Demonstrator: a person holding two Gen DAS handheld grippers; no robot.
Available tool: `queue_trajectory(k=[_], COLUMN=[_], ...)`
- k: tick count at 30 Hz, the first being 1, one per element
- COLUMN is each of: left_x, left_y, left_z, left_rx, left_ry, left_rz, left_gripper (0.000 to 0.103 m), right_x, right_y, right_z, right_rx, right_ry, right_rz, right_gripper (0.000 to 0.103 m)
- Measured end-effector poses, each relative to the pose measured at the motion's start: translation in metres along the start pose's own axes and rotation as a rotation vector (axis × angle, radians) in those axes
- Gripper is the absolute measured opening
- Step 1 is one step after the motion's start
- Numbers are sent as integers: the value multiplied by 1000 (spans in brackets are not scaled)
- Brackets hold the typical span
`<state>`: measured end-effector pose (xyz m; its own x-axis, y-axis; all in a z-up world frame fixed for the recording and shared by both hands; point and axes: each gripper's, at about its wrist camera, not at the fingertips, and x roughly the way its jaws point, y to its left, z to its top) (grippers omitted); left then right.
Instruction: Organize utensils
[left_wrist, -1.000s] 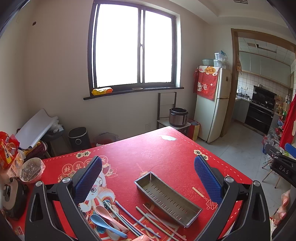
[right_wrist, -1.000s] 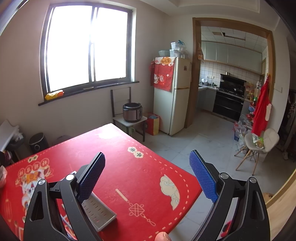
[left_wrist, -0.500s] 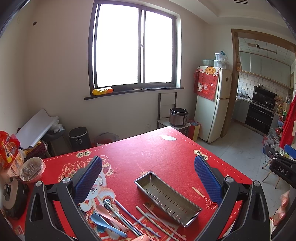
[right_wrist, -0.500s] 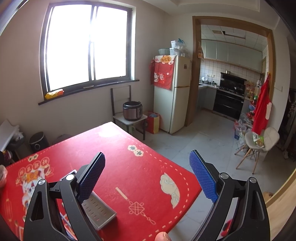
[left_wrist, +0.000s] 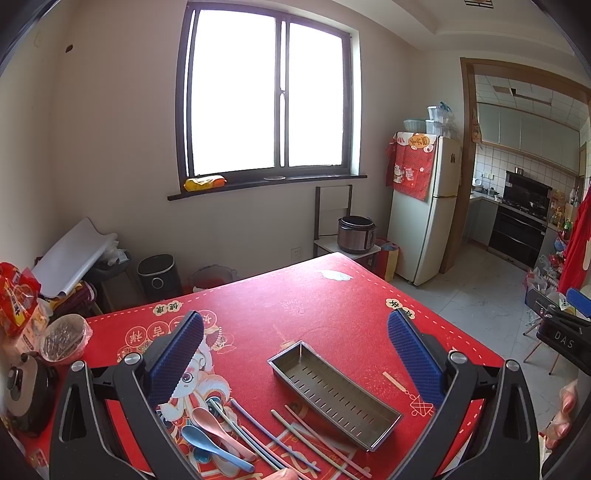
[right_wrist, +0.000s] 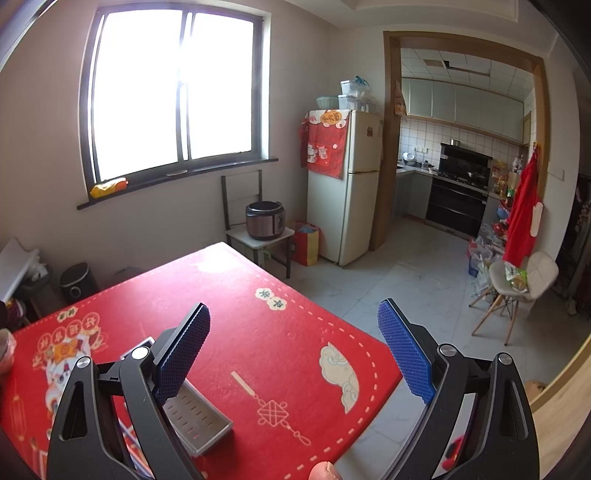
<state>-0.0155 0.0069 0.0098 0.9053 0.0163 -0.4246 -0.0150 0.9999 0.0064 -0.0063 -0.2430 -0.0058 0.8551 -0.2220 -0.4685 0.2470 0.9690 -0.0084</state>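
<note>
Left wrist view: left gripper (left_wrist: 295, 354) spread wide, empty, above the perforated metal tray (left_wrist: 334, 393); tray empty; pink spoon (left_wrist: 218, 428), blue spoon (left_wrist: 212, 445) and chopsticks (left_wrist: 280, 441) lie loose beside it on the red tablecloth (left_wrist: 314, 295).
Right wrist view: right gripper (right_wrist: 293, 356) wide open, empty; tray (right_wrist: 195, 421) low left.
Progress: nothing sorted yet.

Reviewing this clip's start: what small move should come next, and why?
Probably lower the left gripper toward the pink spoon. Both jaws stand open and hold nothing, the metal tray is empty, and the spoons and chopsticks lie loose beside it.
</note>
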Motion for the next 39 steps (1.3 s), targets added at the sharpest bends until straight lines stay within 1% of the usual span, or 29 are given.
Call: queue_trajectory(k=[15, 26, 33, 36, 39], left_x=[-4, -8, -13, -16, -18], left_y=[3, 12, 31, 45, 63], left_z=[-3, -8, -16, -24, -36], left_rx=[-6, -27, -67, -82, -93], left_ry=[2, 20, 31, 37, 60], left_rz=[6, 37, 65, 88, 122], left_gripper=[98, 98, 98, 98, 98], right_x=[0, 1, 8, 15, 26], right_y=[4, 10, 26, 41, 63], right_z=[-3, -5, -11, -18, -31], right_rx=[-1, -5, -10, -31, -75], right_ry=[6, 15, 47, 72, 113], right_rz=[12, 41, 111, 197, 288], right_gripper=[89, 89, 89, 89, 89])
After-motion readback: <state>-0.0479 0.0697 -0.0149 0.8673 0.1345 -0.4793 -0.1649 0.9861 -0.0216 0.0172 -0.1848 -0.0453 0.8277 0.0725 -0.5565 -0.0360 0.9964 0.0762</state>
